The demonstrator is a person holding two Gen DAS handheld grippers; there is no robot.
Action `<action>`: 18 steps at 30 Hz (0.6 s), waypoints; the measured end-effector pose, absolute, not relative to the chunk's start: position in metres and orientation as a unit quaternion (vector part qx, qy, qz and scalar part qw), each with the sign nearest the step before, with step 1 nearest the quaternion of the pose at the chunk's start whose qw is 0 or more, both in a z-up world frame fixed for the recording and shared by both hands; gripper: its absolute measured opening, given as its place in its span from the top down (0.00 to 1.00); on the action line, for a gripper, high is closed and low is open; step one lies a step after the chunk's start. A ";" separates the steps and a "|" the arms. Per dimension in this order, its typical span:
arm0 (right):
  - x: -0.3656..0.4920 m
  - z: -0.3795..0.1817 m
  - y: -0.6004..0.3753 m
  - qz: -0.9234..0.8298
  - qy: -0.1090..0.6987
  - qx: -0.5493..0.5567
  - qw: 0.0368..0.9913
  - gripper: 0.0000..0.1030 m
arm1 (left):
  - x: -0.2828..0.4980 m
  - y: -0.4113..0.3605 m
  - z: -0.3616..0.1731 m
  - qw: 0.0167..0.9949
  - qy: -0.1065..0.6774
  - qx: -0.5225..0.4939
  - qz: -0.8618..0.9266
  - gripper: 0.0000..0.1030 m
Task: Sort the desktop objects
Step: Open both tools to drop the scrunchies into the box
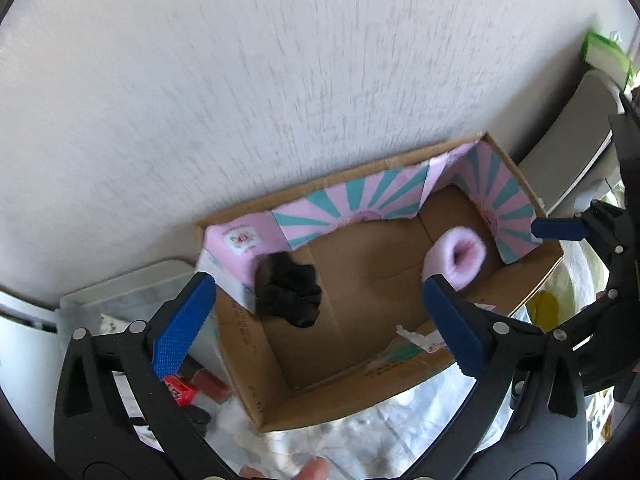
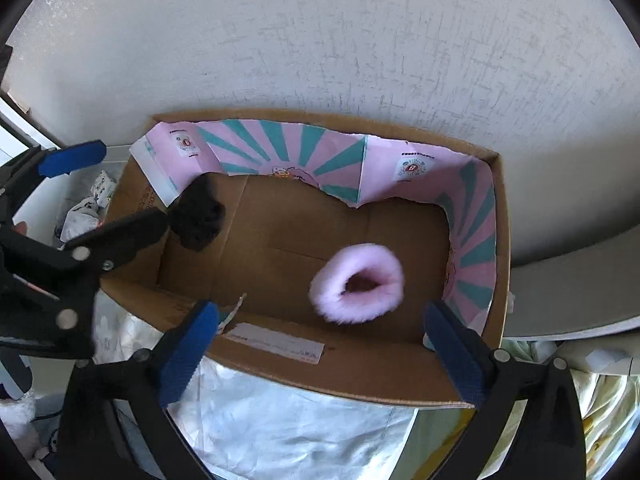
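An open cardboard box point(image 1: 276, 376) point(image 2: 360, 376) stands against a white wall, lined with pink and teal paper. A fluffy pink scrunchie point(image 1: 460, 256) point(image 2: 358, 282) lies on the box floor at the right. A black scrunchie point(image 1: 290, 290) point(image 2: 198, 212) lies at the left corner. My left gripper point(image 1: 320, 320) is open and empty above the box's near edge. My right gripper point(image 2: 320, 348) is open and empty over the box's front wall. The left gripper also shows in the right wrist view point(image 2: 100, 192), and the right gripper's blue pad shows in the left wrist view point(image 1: 560, 229).
A clear plastic bin point(image 1: 120, 304) with small items, including a red packet point(image 1: 180, 390), stands left of the box. A patterned cloth point(image 2: 280, 428) covers the surface in front. A grey-white object point(image 1: 568, 160) and a green-edged book point(image 1: 604, 52) are at the right.
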State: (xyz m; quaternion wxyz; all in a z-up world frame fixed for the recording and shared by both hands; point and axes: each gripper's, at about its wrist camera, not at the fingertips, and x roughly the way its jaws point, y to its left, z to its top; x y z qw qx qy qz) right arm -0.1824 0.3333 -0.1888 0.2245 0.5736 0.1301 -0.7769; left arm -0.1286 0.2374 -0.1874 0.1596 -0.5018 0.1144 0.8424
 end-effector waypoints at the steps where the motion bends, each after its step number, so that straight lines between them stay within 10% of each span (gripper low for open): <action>1: -0.179 -0.184 0.335 -0.781 0.133 0.569 0.220 0.00 | -0.126 0.236 -0.182 0.156 0.116 -0.494 0.848 0.00; 18: -0.156 -0.143 0.336 -0.814 0.124 0.534 0.191 0.00 | -0.099 0.202 -0.120 0.125 0.096 -0.443 0.883 0.00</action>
